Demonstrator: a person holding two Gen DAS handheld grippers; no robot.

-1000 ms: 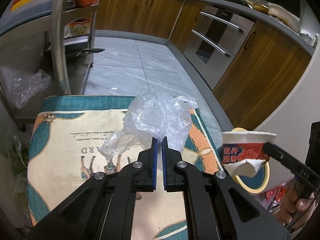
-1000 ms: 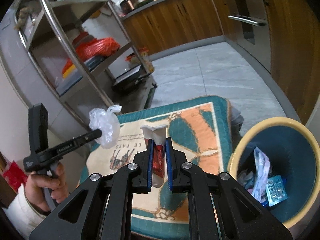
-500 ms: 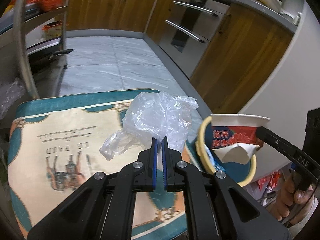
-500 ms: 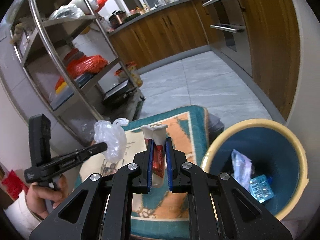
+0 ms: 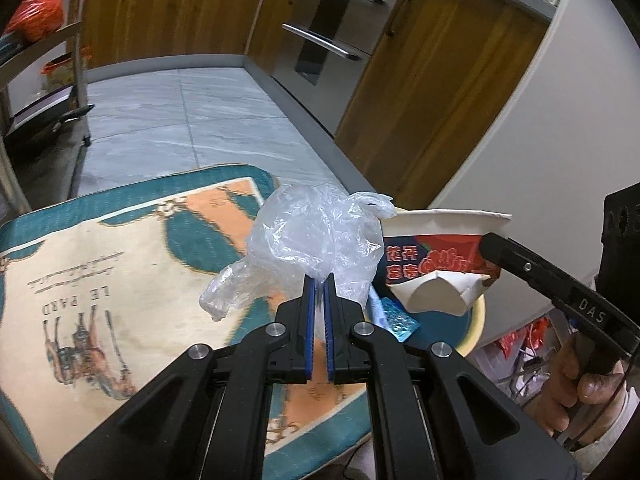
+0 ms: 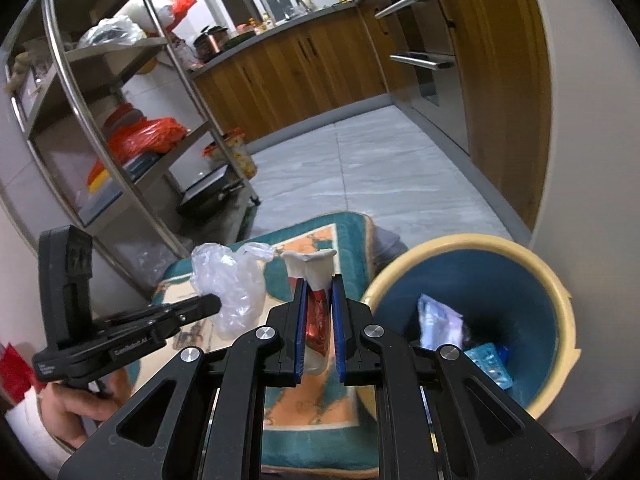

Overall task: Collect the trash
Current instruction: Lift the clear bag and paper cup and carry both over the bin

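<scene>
My left gripper point(image 5: 319, 286) is shut on a crumpled clear plastic bag point(image 5: 310, 244) and holds it above the table's right edge; the bag also shows in the right wrist view point(image 6: 228, 284). My right gripper point(image 6: 319, 286) is shut on a crushed red and white paper cup point(image 6: 316, 280), which also shows in the left wrist view point(image 5: 440, 260) above the bin. The trash bin point(image 6: 532, 272), blue inside with a cream rim, stands to the right of the table and holds a wrapper point(image 6: 436, 320) and a blue blister pack point(image 6: 490, 364).
A patterned teal and orange cloth point(image 5: 100, 280) covers the table. A steel shelf rack point(image 6: 120, 128) with bags stands at the left. Wooden cabinets point(image 5: 420, 80) and an oven line the grey tiled floor point(image 5: 200, 120). A white wall point(image 5: 552, 120) is right of the bin.
Both grippers have swung to the right with their loads. The bin has come further into the left wrist view, and the cup now hangs over it.
</scene>
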